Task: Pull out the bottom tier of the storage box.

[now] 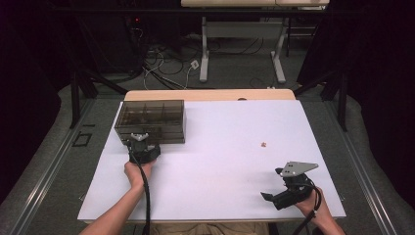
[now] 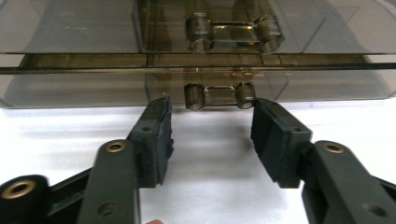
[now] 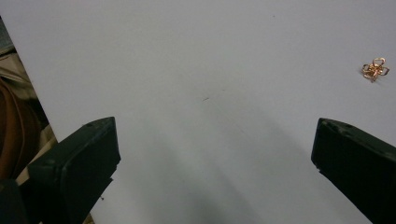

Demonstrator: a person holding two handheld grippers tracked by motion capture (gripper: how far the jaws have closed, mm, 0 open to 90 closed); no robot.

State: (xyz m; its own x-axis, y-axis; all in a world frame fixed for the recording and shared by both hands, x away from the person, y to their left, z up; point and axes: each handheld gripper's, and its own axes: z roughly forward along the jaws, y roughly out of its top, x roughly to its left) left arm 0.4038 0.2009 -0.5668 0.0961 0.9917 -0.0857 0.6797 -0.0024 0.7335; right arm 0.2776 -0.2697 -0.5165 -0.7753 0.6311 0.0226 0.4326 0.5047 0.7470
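Here the left claw (image 1: pixel 140 140) sat at the front face of a smoky translucent drawer box (image 1: pixel 151 120), which stood toward ten o'clock on the white tabletop (image 1: pixel 220 161). In the left gripper view its two black jaws stood apart on either side of the lower drawer handle (image 2: pixel 219 95), a small clear bar between two round posts. The right pad looked to be at or very near the handle's right post, while the left pad stood clear of the other; the claw was released, not clamped. A second handle (image 2: pixel 232 30) showed on the drawer above. That lineup, level with the tabletop and square to the box front, suggested the handle was meant to be pinched so the lower drawer could be pulled out toward the person.

The right claw (image 1: pixel 272 195) rested low near five o'clock, well apart from the box, its jaws spread wide and holding nothing. A small gold-coloured trinket (image 1: pixel 264 144), shaped like a wire flower or bow, lay on the bare tabletop toward three o'clock, beyond the right claw and off to one side in the right gripper view (image 3: pixel 375 69). Likely it waited there to go into a drawer once one was open, with the right hand parked close by for that pick.
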